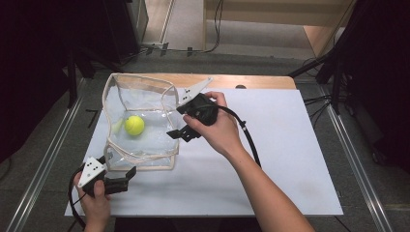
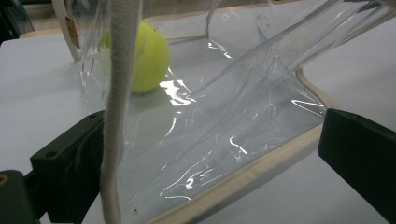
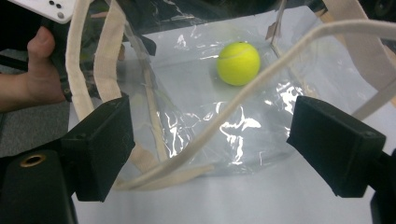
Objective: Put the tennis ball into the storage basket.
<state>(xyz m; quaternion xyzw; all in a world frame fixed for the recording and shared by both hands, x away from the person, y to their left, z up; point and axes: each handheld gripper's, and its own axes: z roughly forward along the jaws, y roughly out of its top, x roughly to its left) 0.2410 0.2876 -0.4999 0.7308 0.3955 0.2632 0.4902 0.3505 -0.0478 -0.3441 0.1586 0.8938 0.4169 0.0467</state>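
Observation:
A clear plastic bag [image 1: 164, 96] with beige trim stands open on the white sheet [image 1: 270, 159], left of centre. A yellow tennis ball [image 1: 134, 125] lies on the bag's floor. My left gripper [image 1: 117, 166] is at the bag's near left corner, open. In the left gripper view the bag's bottom edge [image 2: 243, 177] runs between the wide jaws, a beige strap [image 2: 119, 93] hangs in front, and the ball [image 2: 149, 58] sits behind it. My right gripper [image 1: 176, 121] is open at the bag's right side. Its own view has the bag [image 3: 187, 93], a strap [image 3: 261, 79] and the ball [image 3: 238, 63] ahead of its jaws.
The white sheet covers a wooden table [image 1: 251, 81] whose far edge shows. The sheet's right half is bare. Metal rails [image 1: 43, 159] flank the table, with dark stands and cables [image 1: 319, 99] on the floor. The person's left hand [image 3: 37, 79] shows beyond the bag.

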